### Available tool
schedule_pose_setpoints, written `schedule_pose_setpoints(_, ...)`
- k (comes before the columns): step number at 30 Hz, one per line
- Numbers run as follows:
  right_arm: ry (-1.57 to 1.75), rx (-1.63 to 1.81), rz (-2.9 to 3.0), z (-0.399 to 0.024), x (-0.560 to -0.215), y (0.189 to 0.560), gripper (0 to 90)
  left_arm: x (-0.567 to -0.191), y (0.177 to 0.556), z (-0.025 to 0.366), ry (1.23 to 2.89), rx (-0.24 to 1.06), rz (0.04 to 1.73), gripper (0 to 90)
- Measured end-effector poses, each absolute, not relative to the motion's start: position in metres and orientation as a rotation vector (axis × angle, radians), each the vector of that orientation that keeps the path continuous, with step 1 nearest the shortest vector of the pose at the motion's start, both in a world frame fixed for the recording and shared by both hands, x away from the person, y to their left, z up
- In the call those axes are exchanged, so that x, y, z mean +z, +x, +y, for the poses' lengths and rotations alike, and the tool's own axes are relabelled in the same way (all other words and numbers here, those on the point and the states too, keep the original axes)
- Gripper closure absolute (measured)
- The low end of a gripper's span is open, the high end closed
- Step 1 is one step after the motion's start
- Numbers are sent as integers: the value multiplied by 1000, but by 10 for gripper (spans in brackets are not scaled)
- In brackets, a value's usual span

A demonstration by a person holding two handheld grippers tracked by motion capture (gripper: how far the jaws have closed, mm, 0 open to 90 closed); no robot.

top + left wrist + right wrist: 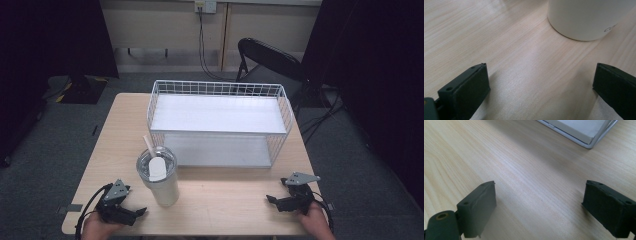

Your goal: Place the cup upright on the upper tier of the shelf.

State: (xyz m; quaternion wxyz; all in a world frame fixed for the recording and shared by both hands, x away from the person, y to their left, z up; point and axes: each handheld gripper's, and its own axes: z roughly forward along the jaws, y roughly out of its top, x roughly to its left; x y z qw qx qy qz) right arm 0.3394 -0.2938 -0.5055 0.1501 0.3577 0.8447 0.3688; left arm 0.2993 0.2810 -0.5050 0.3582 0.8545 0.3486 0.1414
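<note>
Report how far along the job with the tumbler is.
Done: nothing visible; the tumbler stands on the table in front of the rack. In hand: nothing; left gripper and right gripper rest open. Left: probably grasping and moving the tumbler.

Curtained lab: black drapes [55,35], cables [202,45]

Left claw [141,212], right claw [270,199]: 2 black jaws each, screw holes, grey 3-cornered plates, black cables.

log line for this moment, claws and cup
left claw: open, empty, beside tumbler | right claw: open, empty, on table | tumbler: upright, lid and straw on, in front of wire shelf
</note>
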Motion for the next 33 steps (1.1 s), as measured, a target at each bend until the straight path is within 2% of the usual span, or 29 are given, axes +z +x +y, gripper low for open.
schedule_pose_setpoints(6,1028,1060,2427,-294,-505,339,107,-502,299,283,2187,361,929,34)
schedule_pose_setpoints(7,1029,1060,2426,-294,-505,339,107,-501,299,284,2166,354,929,91)
schedule_pose_setpoints(8,1028,1060,2427,-294,-505,340,107,-500,299,285,2143,336,938,192)
schedule_pose_setpoints(9,1028,1061,2427,-294,-505,340,107,-498,299,285,2132,322,940,227)
schedule_pose_setpoints(10,1028,1061,2427,-294,-505,340,107,-498,299,285,2132,322,940,180)
schedule_pose_setpoints(12,1027,1062,2427,-294,-506,340,107,-494,297,285,2104,312,905,154)
schedule_pose_setpoints(13,1027,1062,2426,-294,-505,340,107,-491,296,284,2082,306,886,191)
schedule_pose_setpoints(15,1028,1061,2427,-294,-505,340,107,-485,294,283,2036,290,875,160)
schedule_pose_setpoints(22,1027,1059,2427,-294,-505,339,106,-467,290,270,1985,281,791,160)
schedule_pose_setpoints(33,1027,1060,2427,-294,-505,339,107,-455,290,264,1940,287,759,157)
